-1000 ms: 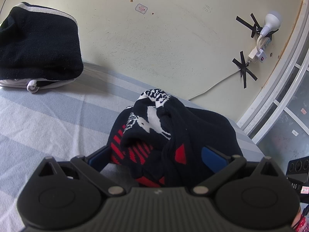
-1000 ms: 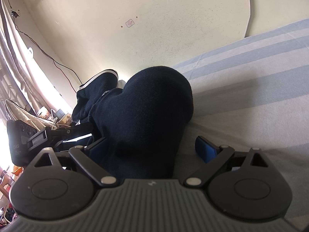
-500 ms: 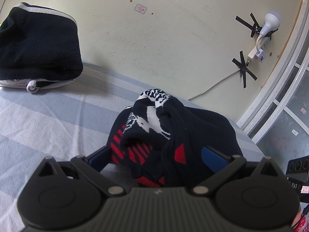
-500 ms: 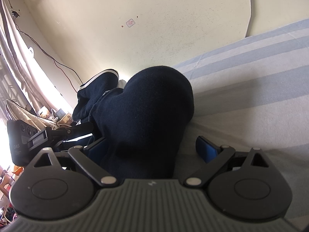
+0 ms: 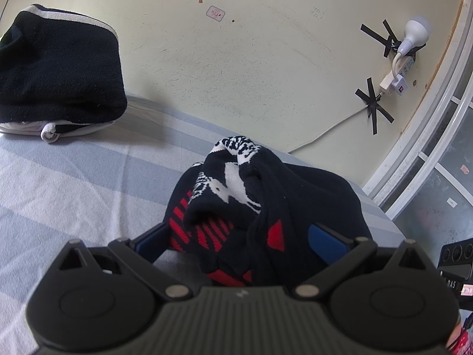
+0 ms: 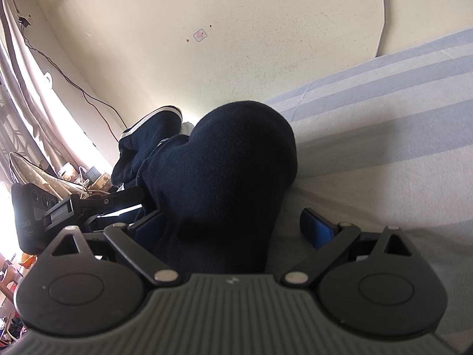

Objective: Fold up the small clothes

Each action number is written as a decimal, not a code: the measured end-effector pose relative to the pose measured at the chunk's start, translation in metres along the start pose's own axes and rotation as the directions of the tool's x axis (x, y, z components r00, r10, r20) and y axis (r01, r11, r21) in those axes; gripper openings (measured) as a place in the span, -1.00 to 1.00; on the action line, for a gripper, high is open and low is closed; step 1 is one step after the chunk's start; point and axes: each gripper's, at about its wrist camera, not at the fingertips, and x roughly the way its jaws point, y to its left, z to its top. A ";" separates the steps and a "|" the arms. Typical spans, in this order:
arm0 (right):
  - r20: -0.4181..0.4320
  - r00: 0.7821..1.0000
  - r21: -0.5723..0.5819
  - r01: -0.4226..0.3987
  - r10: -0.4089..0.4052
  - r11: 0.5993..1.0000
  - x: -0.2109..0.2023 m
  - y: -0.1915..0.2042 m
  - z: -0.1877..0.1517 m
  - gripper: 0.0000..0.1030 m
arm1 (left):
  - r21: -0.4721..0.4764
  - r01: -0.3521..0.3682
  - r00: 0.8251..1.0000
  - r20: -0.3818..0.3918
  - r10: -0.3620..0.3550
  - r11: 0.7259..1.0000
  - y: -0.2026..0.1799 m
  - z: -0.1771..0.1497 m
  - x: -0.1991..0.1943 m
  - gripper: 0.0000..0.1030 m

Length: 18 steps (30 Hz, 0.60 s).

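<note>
A small dark navy knit garment (image 5: 266, 207) with red and white patterns lies bunched on the striped bed. My left gripper (image 5: 236, 236) is open, its blue pads on either side of the bunched cloth. In the right wrist view the same garment (image 6: 224, 171) shows as a plain navy mound. My right gripper (image 6: 233, 227) is open around its near end; the right pad (image 6: 316, 230) stands apart from the cloth, over the sheet. The left gripper's body (image 6: 38, 207) shows at the left of that view.
A folded stack of navy clothes (image 5: 56, 74) with white trim lies at the far left of the blue-and-white striped bed sheet (image 5: 74, 183). A cream wall (image 5: 251, 74) runs behind the bed, with a taped bulb and cable (image 5: 411, 35). A window frame (image 5: 428, 148) is at the right.
</note>
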 end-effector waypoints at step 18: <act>0.001 1.000 0.001 -0.003 0.003 1.000 -0.001 0.002 -0.001 0.94 | 0.005 -0.001 1.000 0.014 0.001 1.000 -0.001 -0.001 -0.002 1.00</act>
